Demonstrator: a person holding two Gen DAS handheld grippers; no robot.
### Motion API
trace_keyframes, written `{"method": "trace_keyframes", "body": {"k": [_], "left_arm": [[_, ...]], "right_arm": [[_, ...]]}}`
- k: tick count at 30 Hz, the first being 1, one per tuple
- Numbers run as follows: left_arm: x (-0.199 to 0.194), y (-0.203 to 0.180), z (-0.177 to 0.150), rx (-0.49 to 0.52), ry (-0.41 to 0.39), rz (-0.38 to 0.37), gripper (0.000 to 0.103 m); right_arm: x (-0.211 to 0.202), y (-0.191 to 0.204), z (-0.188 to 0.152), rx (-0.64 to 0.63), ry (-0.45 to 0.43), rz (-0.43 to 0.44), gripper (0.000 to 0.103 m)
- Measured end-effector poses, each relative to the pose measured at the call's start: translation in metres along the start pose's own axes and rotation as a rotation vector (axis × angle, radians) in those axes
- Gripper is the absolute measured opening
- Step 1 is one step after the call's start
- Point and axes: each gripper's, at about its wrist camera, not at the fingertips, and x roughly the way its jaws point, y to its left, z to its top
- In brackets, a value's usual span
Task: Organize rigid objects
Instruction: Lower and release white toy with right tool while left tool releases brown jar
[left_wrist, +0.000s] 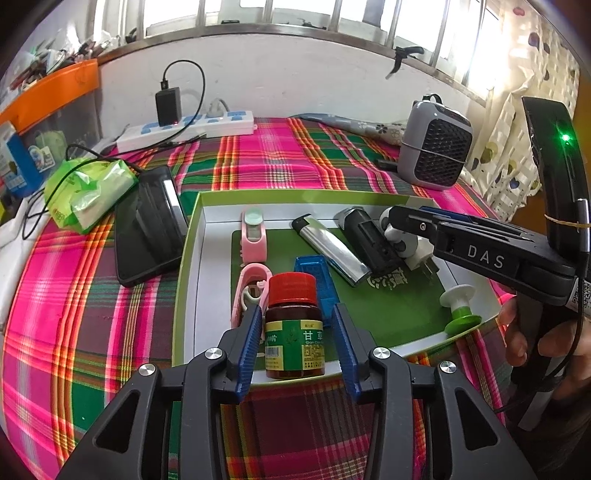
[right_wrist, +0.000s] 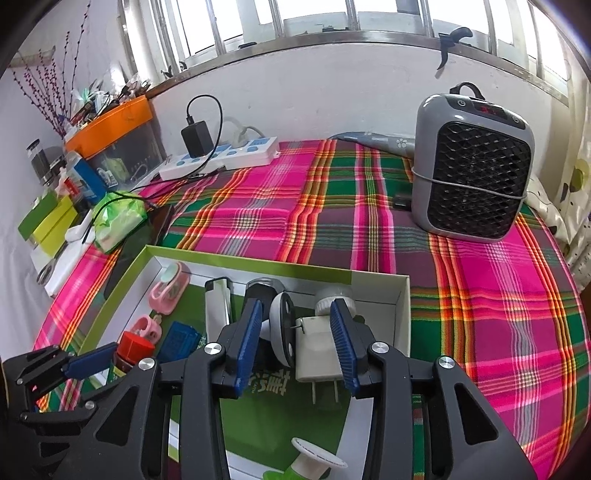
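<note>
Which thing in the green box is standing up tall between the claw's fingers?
The brown medicine bottle with the red cap. It stands upright between the left claw fingers; the lighter and blue case lie flat.

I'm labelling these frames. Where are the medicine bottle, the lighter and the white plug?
medicine bottle (left_wrist: 293, 328): left wrist view, on its label.
lighter (left_wrist: 328, 247): left wrist view, on its silver body.
white plug (right_wrist: 317, 349): right wrist view, on its white housing.

Left gripper (left_wrist: 295, 343): black frame, ribbed blue finger pads (left_wrist: 247, 347), round silver screws at the joints.
Right gripper (right_wrist: 297, 341): same black build, blue ribbed pads (right_wrist: 249, 341), silver screws.
Markings: white "DAS" lettering on the right gripper's body, green light glowing, thin black cable trailing.
</note>
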Motion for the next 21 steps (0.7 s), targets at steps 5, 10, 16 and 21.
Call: {"method": "trace_keyframes", "body": {"k": [5,10,16,21], "left_arm": [[-0.004,-0.004,-0.001,0.004,-0.006,0.002,0.038],[-0.011,-0.007,-0.003,0.003,-0.014,0.004,0.038],[-0.026,-0.016,-0.009,0.019,-0.041,0.007,0.038],[-0.039,-0.023,-0.017,0.027,-0.057,0.022,0.038]], "right_arm": [[-0.006,0.000,-0.002,0.006,-0.009,0.002,0.040],[-0.015,0.003,-0.006,0.015,-0.019,0.004,0.040],[-0.033,0.007,-0.016,0.028,-0.045,0.002,0.040],[-0.053,0.013,-0.027,0.032,-0.078,-0.037,0.040]]}}
